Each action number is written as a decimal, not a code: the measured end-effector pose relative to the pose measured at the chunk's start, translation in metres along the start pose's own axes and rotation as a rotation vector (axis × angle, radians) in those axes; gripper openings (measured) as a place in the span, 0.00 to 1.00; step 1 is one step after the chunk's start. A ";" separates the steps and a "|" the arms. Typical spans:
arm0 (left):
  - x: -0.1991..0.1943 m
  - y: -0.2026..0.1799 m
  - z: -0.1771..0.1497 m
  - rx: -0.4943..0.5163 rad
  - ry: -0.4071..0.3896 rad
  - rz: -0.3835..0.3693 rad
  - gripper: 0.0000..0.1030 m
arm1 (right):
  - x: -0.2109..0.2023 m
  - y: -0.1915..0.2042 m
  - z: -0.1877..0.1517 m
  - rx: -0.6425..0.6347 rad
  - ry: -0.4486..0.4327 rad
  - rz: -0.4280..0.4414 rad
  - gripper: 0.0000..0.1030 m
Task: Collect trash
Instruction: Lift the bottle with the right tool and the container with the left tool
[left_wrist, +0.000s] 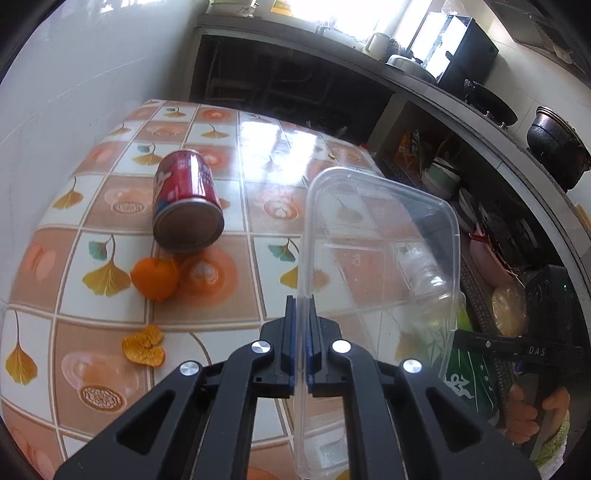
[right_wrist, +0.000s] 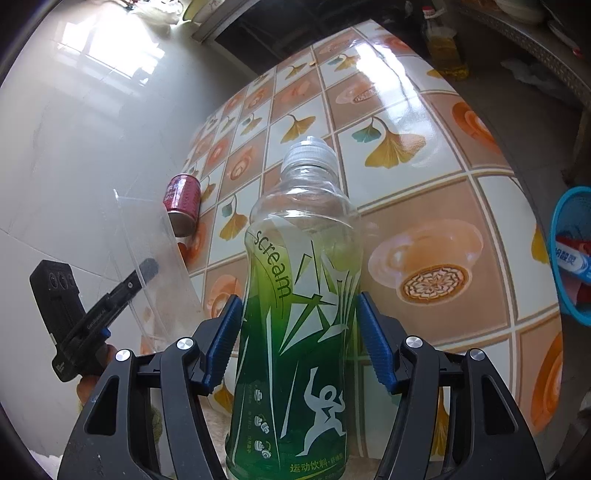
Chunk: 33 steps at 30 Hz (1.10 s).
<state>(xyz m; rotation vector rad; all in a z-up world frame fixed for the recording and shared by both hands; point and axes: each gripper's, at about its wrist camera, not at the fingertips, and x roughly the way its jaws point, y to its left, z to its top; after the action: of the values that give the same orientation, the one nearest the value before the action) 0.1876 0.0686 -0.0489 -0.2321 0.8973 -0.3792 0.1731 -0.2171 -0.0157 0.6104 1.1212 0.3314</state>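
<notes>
Above the leaf-patterned tablecloth (left_wrist: 207, 306), the left gripper (left_wrist: 302, 334) has its jaws clamped on the thin rim of a clear plastic food container (left_wrist: 380, 251), which stands on edge with its long side running away from the camera and its open face turned right. It looks feather-light, flexible and slick, so a rim pinch can twist or slip; a deeper bite on the wall would hold better. The right gripper (right_wrist: 297, 339) squeezes the green-labelled, empty-looking "scream" sports-drink bottle (right_wrist: 295, 295) at mid-body, long axis along the fingers, its cap pointing away over the table. Thin-walled and smooth, it will dent rather than break. On the cloth lie a red drink can (left_wrist: 186, 201) on its side, base toward the left camera, a tangerine (left_wrist: 154, 277) just beside it, and a piece of orange peel (left_wrist: 143, 350). A blue basket (right_wrist: 574, 254) sits off the table's right edge, probably the bin.
</notes>
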 end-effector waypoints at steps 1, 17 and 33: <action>0.001 0.001 -0.003 -0.007 0.004 0.000 0.04 | 0.001 0.000 0.000 -0.002 0.001 -0.003 0.58; -0.002 0.015 -0.018 -0.059 0.020 -0.002 0.04 | -0.003 -0.004 -0.003 0.039 -0.026 0.053 0.57; -0.002 0.014 -0.016 -0.059 0.014 -0.015 0.04 | -0.023 -0.009 -0.005 0.060 -0.072 0.074 0.57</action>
<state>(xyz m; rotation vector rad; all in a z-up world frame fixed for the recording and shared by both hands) 0.1770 0.0811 -0.0618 -0.2909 0.9219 -0.3688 0.1584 -0.2352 -0.0058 0.7128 1.0442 0.3383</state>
